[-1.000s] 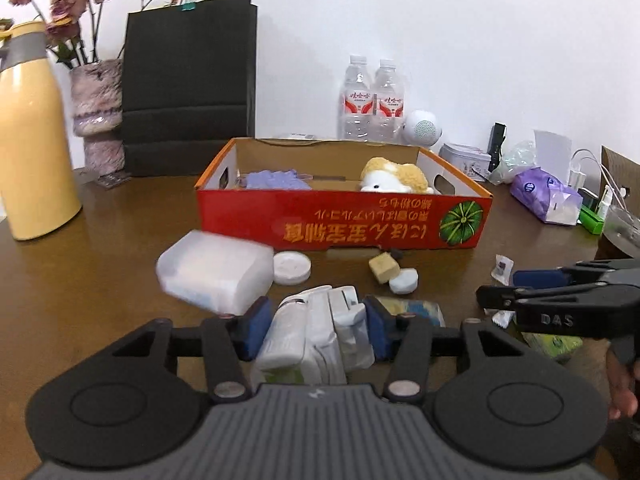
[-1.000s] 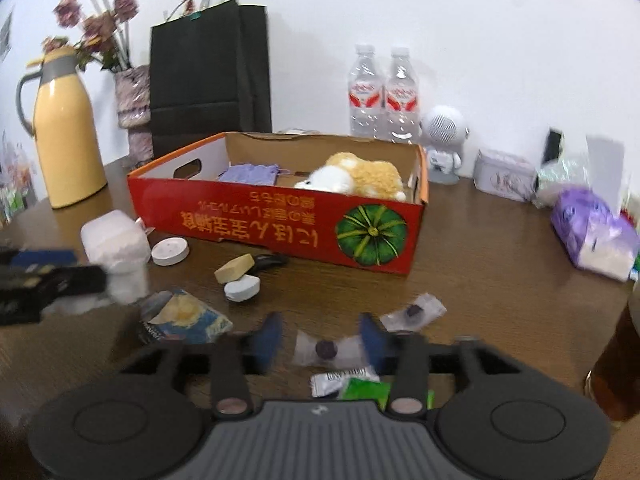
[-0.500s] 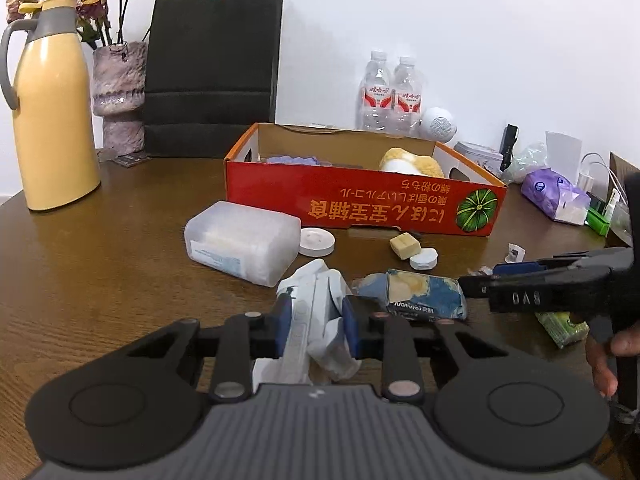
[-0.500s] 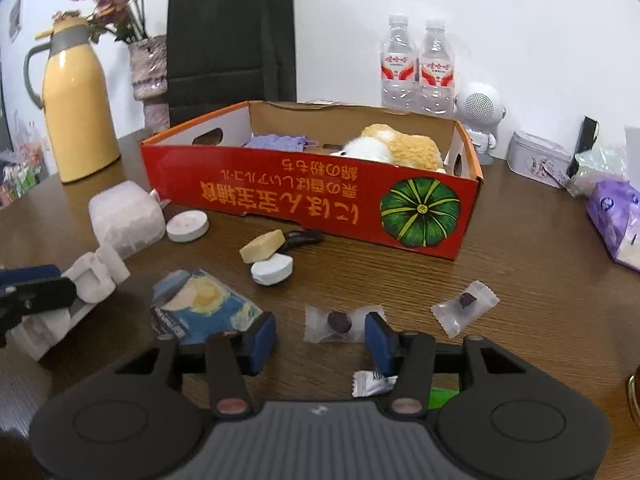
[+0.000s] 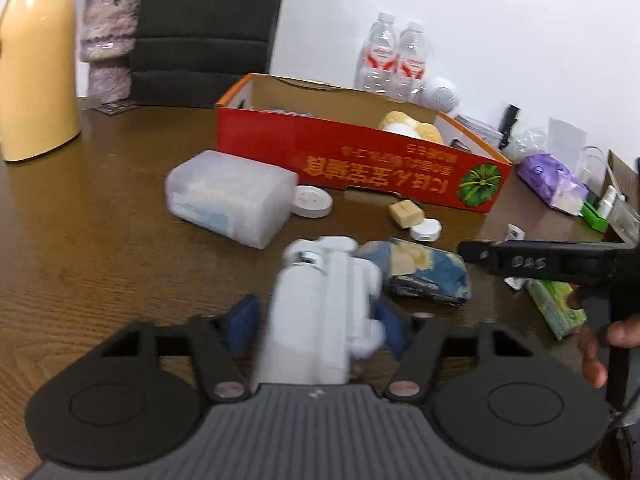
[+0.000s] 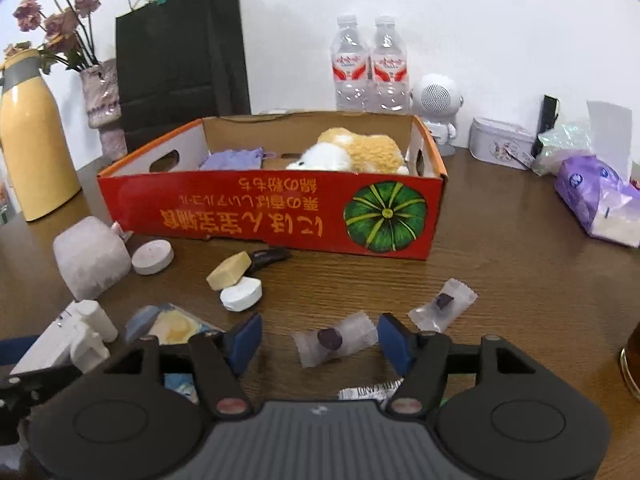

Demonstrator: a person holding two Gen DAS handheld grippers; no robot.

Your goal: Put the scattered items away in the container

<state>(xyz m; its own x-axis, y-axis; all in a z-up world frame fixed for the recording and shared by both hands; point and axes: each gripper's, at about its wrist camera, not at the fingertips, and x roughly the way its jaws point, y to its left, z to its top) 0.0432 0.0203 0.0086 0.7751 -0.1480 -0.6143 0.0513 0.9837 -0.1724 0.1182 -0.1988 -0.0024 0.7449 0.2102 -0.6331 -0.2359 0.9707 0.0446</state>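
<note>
While the jaws of the left gripper (image 5: 316, 326) were opening, a white foam piece (image 5: 320, 304) was seen between them, blurred and no longer pinched as it had been half a second earlier, when the pads were drawn tightly onto it. That grip was judged to have been given up, so the piece was not yet on its way to the red box (image 5: 360, 156), far ahead of the fingertips. The right gripper (image 6: 320, 340) was likewise widening, with a wrapped candy (image 6: 334, 340) lying between its pads, untouched, where it had been lined up before. A fresh closing was judged necessary for both.
</note>
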